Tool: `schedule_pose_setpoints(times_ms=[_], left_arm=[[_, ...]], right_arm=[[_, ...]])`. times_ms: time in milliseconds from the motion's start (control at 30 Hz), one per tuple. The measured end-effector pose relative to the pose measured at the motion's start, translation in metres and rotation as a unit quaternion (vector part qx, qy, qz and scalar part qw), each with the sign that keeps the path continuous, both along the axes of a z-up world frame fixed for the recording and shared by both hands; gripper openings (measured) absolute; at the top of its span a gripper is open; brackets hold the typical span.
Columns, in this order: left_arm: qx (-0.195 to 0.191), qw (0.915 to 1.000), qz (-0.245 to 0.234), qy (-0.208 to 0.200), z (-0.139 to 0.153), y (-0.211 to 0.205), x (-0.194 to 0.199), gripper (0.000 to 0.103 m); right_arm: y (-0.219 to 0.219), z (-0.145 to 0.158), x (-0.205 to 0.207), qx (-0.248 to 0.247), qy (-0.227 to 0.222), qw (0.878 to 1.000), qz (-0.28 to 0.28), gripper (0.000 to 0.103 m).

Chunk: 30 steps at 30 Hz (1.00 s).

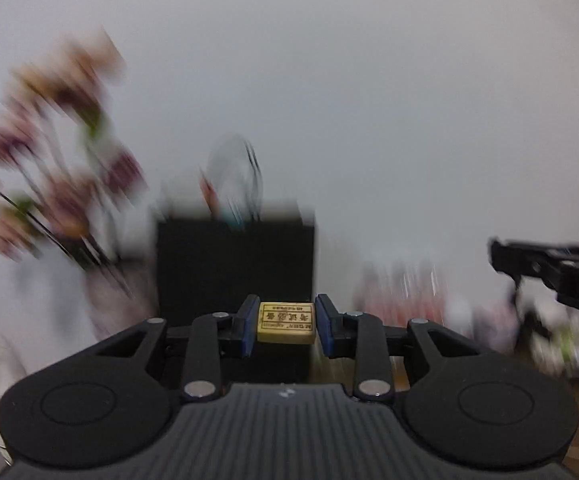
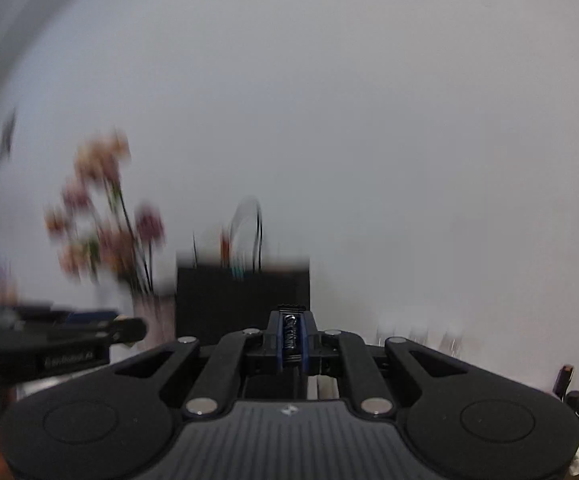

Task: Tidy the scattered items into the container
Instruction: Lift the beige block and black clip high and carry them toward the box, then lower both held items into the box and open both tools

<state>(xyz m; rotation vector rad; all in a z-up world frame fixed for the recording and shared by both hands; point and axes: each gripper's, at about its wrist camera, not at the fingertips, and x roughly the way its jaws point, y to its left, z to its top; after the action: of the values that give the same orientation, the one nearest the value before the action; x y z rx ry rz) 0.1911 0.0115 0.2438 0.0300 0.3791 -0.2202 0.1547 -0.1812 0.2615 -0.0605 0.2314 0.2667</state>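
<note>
One eraser [image 1: 286,322] pinched in left gripper [image 1: 286,326], one black clip, prob. binder type [image 2: 292,336], clamped in right gripper [image 2: 292,340], one black container [image 1: 235,264] ahead.

The left gripper [image 1: 285,324] is held level, its blue-padded fingers [image 1: 248,330] closed against the two sides of a yellowish eraser [image 1: 286,322] that is carried between the tips. The right gripper [image 2: 292,338] is likewise held level, its jaws drawn almost together and clamped on a narrow black clip [image 2: 290,336] standing upright between the pads. Each gripper is seen at the edge of the other's view, blurred, so the two are held side by side.
</note>
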Motion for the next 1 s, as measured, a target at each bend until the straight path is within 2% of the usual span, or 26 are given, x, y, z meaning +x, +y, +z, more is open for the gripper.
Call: schedule_pose_setpoints(times_ms=[67,167,267,367,500,567,600,667,700,767,833,900,1000], left_arm=[[0.006,0.9940,-0.019,0.108,-0.015,-0.001,0.047,0.031],[0.036,0.9712,-0.007,0.235,-0.063,0.000,0.099,0.031],[0.055,0.9490,-0.002,0.310,-0.114,0.005,0.119,0.031],[0.065,0.9333,-0.008,0.353,-0.144,0.010,0.121,0.031],[0.084,0.9208,-0.001,0.381,-0.164,0.008,0.128,0.031],[0.087,0.9183,0.006,0.386,-0.169,0.006,0.133,0.032],[0.086,0.9175,0.007,0.388,-0.169,0.007,0.133,0.033],[0.076,0.9173,0.007,0.391,-0.166,0.009,0.134,0.050],[0.073,0.9176,0.008,0.391,-0.163,0.010,0.133,0.051],[0.074,0.9186,0.009,0.388,-0.155,0.012,0.130,0.051],[0.071,0.9209,0.014,0.383,-0.144,0.013,0.127,0.052],[0.064,0.9240,0.021,0.376,-0.130,0.015,0.123,0.062],[0.059,0.9282,0.026,0.367,-0.107,0.014,0.114,0.073]], right_arm=[[0.000,-0.007,0.049,-0.010,0.108,0.994,0.022,0.008],[0.003,-0.048,0.111,0.019,0.267,0.962,0.046,0.007],[0.013,-0.105,0.145,0.018,0.365,0.930,0.039,0.007],[0.025,-0.151,0.162,0.026,0.421,0.906,0.045,0.007],[0.047,-0.189,0.180,0.029,0.462,0.885,0.046,0.008],[0.055,-0.200,0.185,0.039,0.477,0.877,0.044,0.009],[0.058,-0.206,0.187,0.047,0.487,0.871,0.042,0.014],[0.058,-0.211,0.188,0.066,0.503,0.861,0.036,0.020],[0.058,-0.212,0.187,0.072,0.507,0.858,0.035,0.025],[0.055,-0.206,0.185,0.081,0.506,0.858,0.032,0.032],[0.048,-0.194,0.182,0.084,0.496,0.864,0.022,0.038],[0.038,-0.177,0.178,0.090,0.487,0.869,0.010,0.049],[0.025,-0.146,0.165,0.072,0.462,0.884,-0.013,0.056]])
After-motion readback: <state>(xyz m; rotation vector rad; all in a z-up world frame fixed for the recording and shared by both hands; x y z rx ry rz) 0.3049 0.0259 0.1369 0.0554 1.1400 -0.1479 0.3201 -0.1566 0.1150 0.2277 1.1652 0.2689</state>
